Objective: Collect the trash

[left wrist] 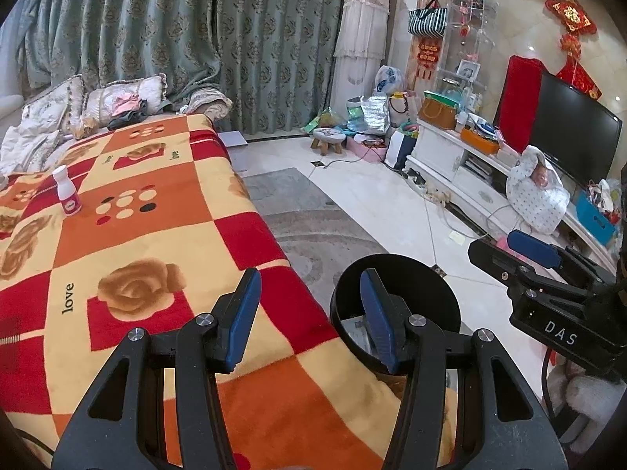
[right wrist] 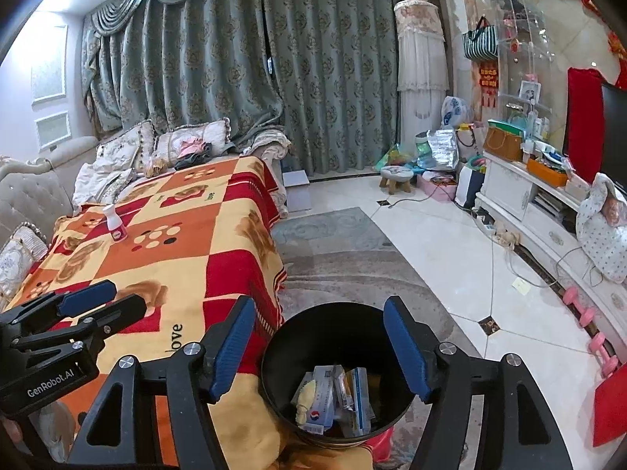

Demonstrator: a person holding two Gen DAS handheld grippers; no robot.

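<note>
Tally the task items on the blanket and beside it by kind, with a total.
White bottle with pink label, standing on the blanket: 1
Black trash bin, with packets inside: 1
Left tool, nothing between its pads: 1
Right tool, nothing between its pads: 1
Total: 4

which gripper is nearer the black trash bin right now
Right. The right gripper hangs open directly above the black trash bin, looking down on the wrappers inside. The left gripper is beside it over the blanket, empty, with only one finger overlapping the bin's rim.

Patterned blanket (right wrist: 188, 235), white bottle (right wrist: 115, 222) upright on it
</note>
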